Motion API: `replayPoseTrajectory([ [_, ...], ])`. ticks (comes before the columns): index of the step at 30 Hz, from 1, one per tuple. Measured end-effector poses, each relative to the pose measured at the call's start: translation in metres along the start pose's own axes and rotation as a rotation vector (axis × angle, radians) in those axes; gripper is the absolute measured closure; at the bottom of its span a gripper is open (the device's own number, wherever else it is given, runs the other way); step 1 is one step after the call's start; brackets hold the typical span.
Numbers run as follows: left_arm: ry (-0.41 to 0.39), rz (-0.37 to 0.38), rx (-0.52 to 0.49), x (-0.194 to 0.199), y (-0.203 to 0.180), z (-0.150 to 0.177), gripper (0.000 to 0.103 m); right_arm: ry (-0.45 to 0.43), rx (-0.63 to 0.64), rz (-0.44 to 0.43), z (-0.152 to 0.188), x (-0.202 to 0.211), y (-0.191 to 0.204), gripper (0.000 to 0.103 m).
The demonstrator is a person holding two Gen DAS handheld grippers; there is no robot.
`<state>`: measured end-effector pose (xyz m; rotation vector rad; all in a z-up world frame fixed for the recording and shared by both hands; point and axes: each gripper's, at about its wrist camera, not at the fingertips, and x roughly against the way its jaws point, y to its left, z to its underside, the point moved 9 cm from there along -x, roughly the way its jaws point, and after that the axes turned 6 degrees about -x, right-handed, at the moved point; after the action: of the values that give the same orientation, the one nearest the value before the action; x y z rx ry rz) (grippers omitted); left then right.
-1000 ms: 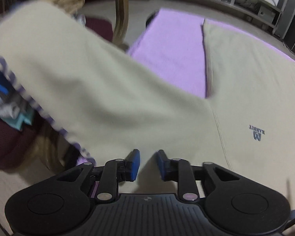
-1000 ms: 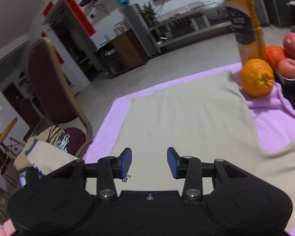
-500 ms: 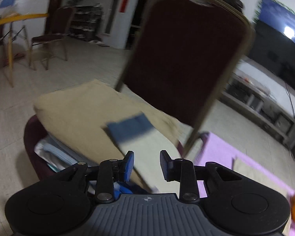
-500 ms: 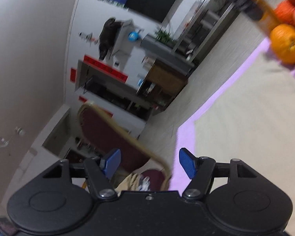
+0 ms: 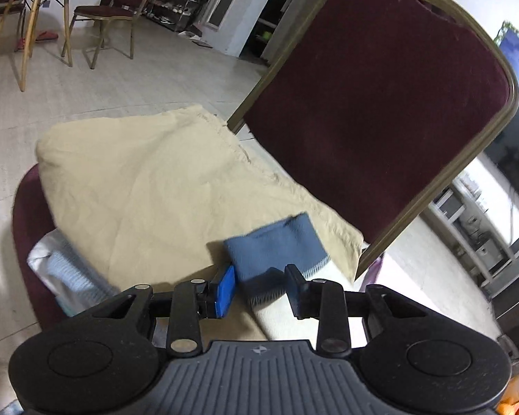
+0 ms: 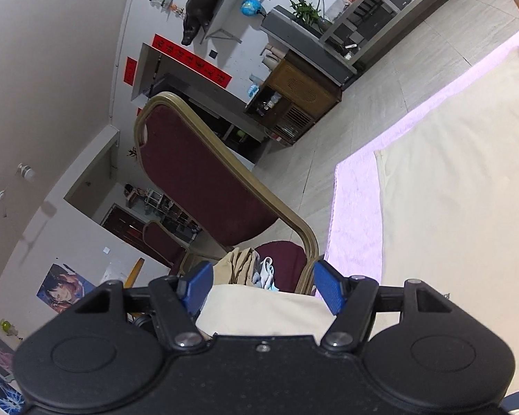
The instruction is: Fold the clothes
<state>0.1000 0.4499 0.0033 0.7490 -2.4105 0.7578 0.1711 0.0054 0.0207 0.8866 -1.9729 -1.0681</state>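
Roughly 3 garments on 1 chair (image 5: 380, 103); both grippers (image 5: 259, 288) (image 6: 261, 287) open, empty.

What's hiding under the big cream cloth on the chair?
Under the cream cloth, a light blue and white garment pokes out at one edge, resting on the chair seat. Anything deeper is covered.

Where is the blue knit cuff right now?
In the left wrist view, the blue knit cuff lies on the beige clothes piled on the chair, just beyond the open left gripper.
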Motion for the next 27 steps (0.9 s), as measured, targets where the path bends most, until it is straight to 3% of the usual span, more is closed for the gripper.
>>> replayPoseTrajectory([
  [1,-0.007,0.004,0.008,-0.002,0.001,-0.002,0.072,0.002,-0.001,0.001,0.002,-0.001,0.000,0.039],
  [3,-0.021,0.013,0.024,-0.006,0.004,-0.005,0.099,0.001,0.000,0.005,0.003,0.000,0.001,0.039],
  [5,-0.053,-0.002,-0.014,0.002,-0.003,-0.007,0.101,-0.007,0.011,0.009,0.003,0.005,0.001,0.039],
  [9,-0.156,-0.001,-0.184,0.046,-0.044,-0.006,0.101,-0.032,0.034,0.021,-0.002,0.031,-0.002,0.038],
  [15,-0.307,0.108,-0.489,0.133,-0.150,0.029,0.101,-0.087,0.063,0.118,-0.020,0.111,-0.041,0.038],
  [19,-0.382,0.169,-0.691,0.167,-0.224,0.086,0.101,-0.166,-0.023,0.187,-0.034,0.167,-0.096,0.038],
  [22,-0.438,0.215,-0.842,0.193,-0.279,0.129,0.101,-0.221,-0.164,0.212,-0.039,0.198,-0.141,0.038],
  [24,-0.440,0.259,-0.931,0.196,-0.312,0.169,0.101,-0.241,-0.254,0.210,-0.042,0.213,-0.161,0.038],
  [27,-0.408,0.344,-1.024,0.197,-0.358,0.231,0.101,-0.276,-0.282,0.216,-0.045,0.233,-0.174,0.038],
])
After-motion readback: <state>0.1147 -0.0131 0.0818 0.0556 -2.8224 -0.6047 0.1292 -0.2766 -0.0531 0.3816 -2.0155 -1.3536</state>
